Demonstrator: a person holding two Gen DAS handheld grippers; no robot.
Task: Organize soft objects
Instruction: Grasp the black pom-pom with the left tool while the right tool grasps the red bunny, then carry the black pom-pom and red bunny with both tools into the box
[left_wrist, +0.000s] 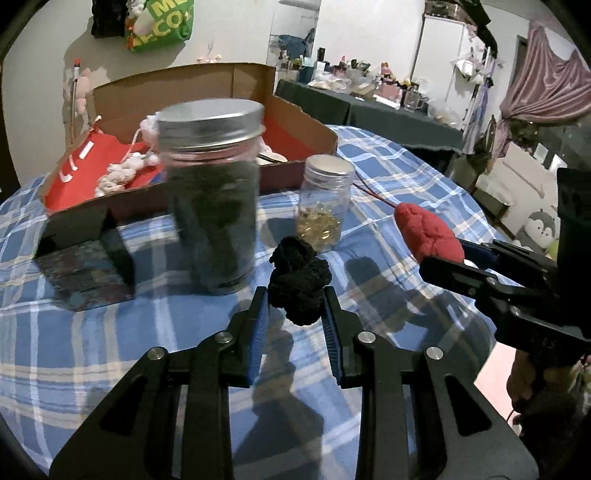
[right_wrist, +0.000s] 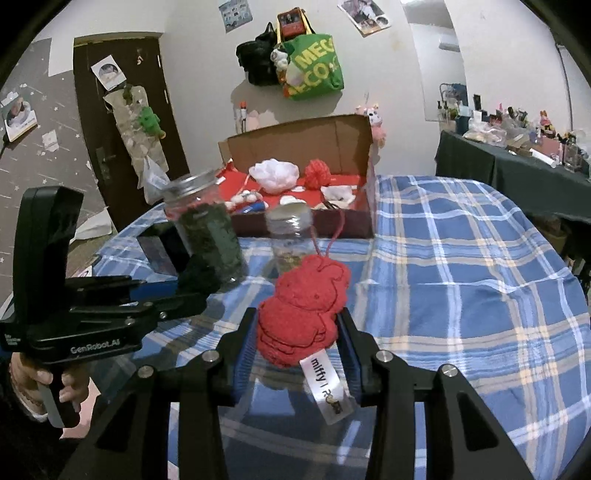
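Observation:
My left gripper (left_wrist: 295, 299) is shut on a black knitted soft toy (left_wrist: 298, 284) and holds it above the blue plaid tablecloth (left_wrist: 110, 350). My right gripper (right_wrist: 297, 332) is shut on a red knitted Miffy toy (right_wrist: 303, 310) with a white tag (right_wrist: 327, 387) and a red cord. The red toy also shows at the right of the left wrist view (left_wrist: 428, 230). The black toy also shows in the right wrist view (right_wrist: 199, 275), held by the left gripper (right_wrist: 184, 291). An open cardboard box (right_wrist: 351, 147) with a red lining holds white and red soft items at the back.
A large jar with dark contents (left_wrist: 212, 192) and a small jar with yellow bits (left_wrist: 325, 203) stand between the grippers and the box. A dark flat block (left_wrist: 85, 266) lies at the left. A cluttered dark side table (right_wrist: 517, 162) stands beyond the table's right edge.

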